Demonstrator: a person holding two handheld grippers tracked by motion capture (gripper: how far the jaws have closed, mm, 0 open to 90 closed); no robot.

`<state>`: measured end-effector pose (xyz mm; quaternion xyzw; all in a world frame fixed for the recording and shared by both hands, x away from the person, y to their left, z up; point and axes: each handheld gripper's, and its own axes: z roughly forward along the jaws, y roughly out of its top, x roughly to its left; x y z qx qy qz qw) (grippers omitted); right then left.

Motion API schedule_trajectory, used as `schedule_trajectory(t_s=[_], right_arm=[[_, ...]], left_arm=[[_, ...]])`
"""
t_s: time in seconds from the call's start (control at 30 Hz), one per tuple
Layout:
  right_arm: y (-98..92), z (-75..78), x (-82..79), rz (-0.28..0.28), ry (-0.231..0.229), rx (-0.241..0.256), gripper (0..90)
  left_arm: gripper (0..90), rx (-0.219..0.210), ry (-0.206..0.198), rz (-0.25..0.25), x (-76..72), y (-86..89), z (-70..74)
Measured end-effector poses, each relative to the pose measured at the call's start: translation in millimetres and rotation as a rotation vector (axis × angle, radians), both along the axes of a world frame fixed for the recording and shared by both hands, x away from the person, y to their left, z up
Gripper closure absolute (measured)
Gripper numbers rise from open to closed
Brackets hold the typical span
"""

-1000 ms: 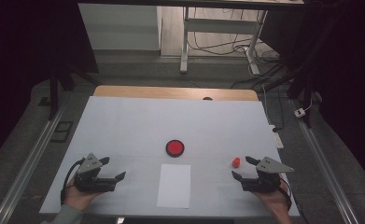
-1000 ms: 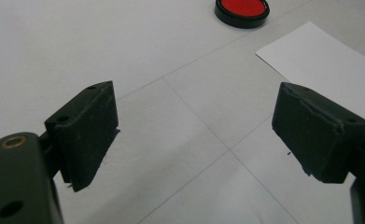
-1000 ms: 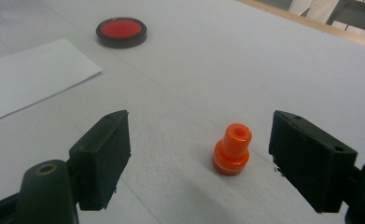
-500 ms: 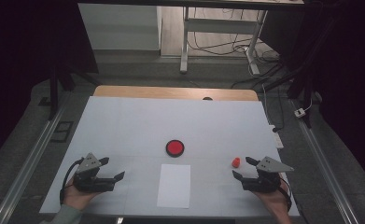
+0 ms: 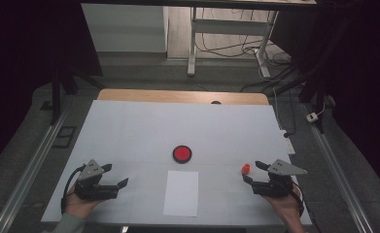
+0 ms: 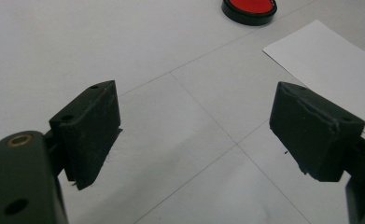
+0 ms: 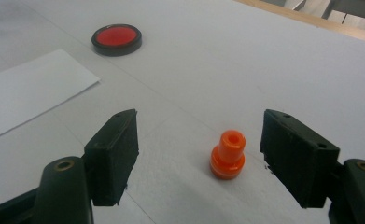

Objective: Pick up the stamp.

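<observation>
My right gripper (image 7: 199, 154) fingers are spread wide around the small orange plastic peg (image 7: 227, 155) near the white worktop's (image 5: 129, 126) right edge; closing off-centre could topple it.

Red disc (image 5: 181, 154); white paper (image 5: 181, 192); table (image 5: 129, 126).

Small orange peg (image 7: 227, 155) stands upright on the white table (image 7: 264, 56).

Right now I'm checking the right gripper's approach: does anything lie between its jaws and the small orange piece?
No. In the right gripper view, the orange piece stands upright between the open right gripper jaws, only bare table around it.
</observation>
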<state>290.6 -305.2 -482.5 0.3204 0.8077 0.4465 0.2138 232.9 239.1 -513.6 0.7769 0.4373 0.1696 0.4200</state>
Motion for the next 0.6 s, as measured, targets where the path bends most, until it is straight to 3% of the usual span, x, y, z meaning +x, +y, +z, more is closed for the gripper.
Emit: schedule_trajectory(t_s=[0.23,0.27,0.43,0.6], right_arm=[[11.8,18.5,6.8,0.016,0.008,-0.008,27.2],[16.4,25.9,12.6,0.031,0.036,0.002,26.8],[29.5,40.6,23.1,0.029,0.051,0.004,27.0],[35.2,38.6,28.7,0.025,0.058,-0.004,27.3]], left_arm=[[17.5,-0.005,0.006,-0.017,2.8,-1.9,-1.6],[17.6,-0.004,0.008,-0.021,3.5,-3.0,-2.2],[17.8,0.016,0.011,-0.028,5.6,-6.9,-3.7],[18.0,0.02,0.01,-0.021,6.4,-7.2,-5.1]])
